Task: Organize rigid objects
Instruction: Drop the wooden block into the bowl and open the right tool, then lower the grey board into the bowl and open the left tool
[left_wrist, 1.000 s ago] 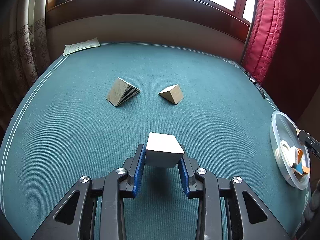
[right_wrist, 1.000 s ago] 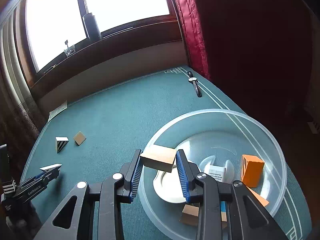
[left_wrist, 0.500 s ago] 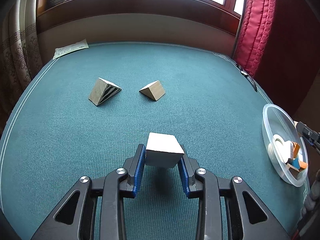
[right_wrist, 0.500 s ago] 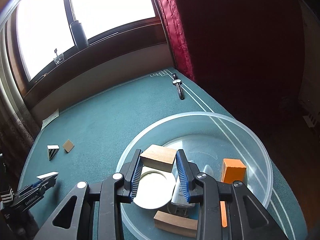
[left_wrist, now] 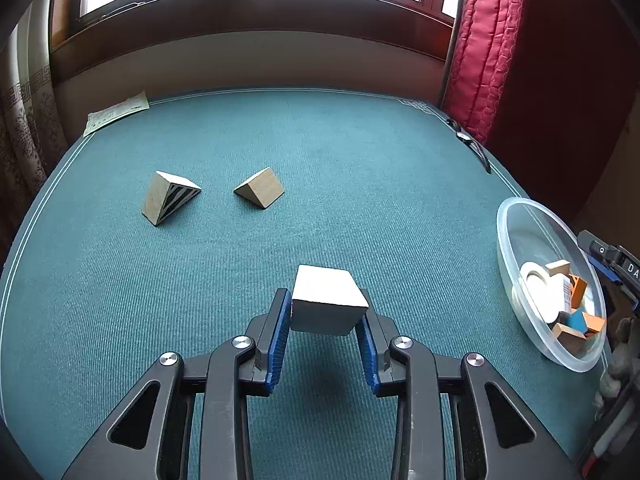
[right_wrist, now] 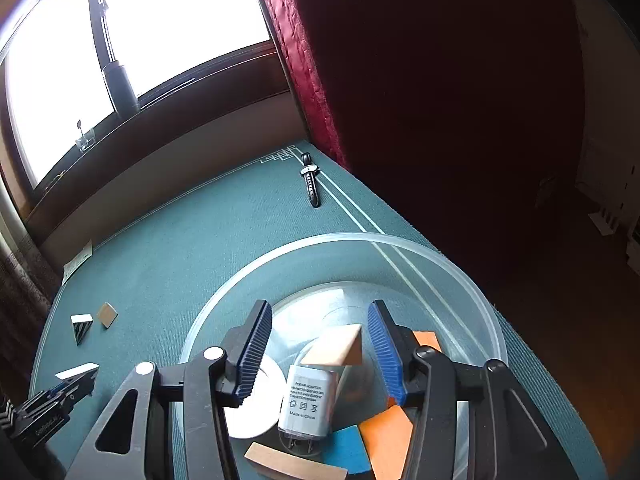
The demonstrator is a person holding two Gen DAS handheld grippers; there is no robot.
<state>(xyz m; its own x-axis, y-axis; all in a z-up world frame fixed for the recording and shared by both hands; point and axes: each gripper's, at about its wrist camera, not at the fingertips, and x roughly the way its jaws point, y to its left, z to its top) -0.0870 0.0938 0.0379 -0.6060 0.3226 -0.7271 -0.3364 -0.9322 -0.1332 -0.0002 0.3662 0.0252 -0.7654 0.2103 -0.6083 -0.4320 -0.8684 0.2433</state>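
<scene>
Teal carpet-like cloth covers the worktop [left_wrist: 360,184], and my left tool [left_wrist: 325,322] hangs above its near middle with the blue pads clamped tight on a pale wooden block [left_wrist: 328,300], lifted clear so its shadow falls on the cloth below; I hold it high because it has to travel over the rim of the clear bowl [left_wrist: 505,240] sitting at the right edge. My right tool [right_wrist: 320,350] is poised directly over that bowl, and its jaws are opening: the tan wooden block [right_wrist: 338,346] lies loose between the pads, touching neither, tilted on the white power adapter [right_wrist: 306,402] among orange and blue pieces and a white disc. Dropping from just above the heap makes sense, since the bowl is already crowded and a higher release might bounce something out. Two wedges, the striped wedge [left_wrist: 170,198] and the plain wedge [left_wrist: 260,193], wait on the far left, well apart from the bowl. Compared with a second ago, the right tool then gripped the tan block firmly near the bowl's left rim; now it sits deeper over the centre and has let go. The left view has swung so the bowl shows larger and nearer, while its grip on the pale block is unchanged.
</scene>
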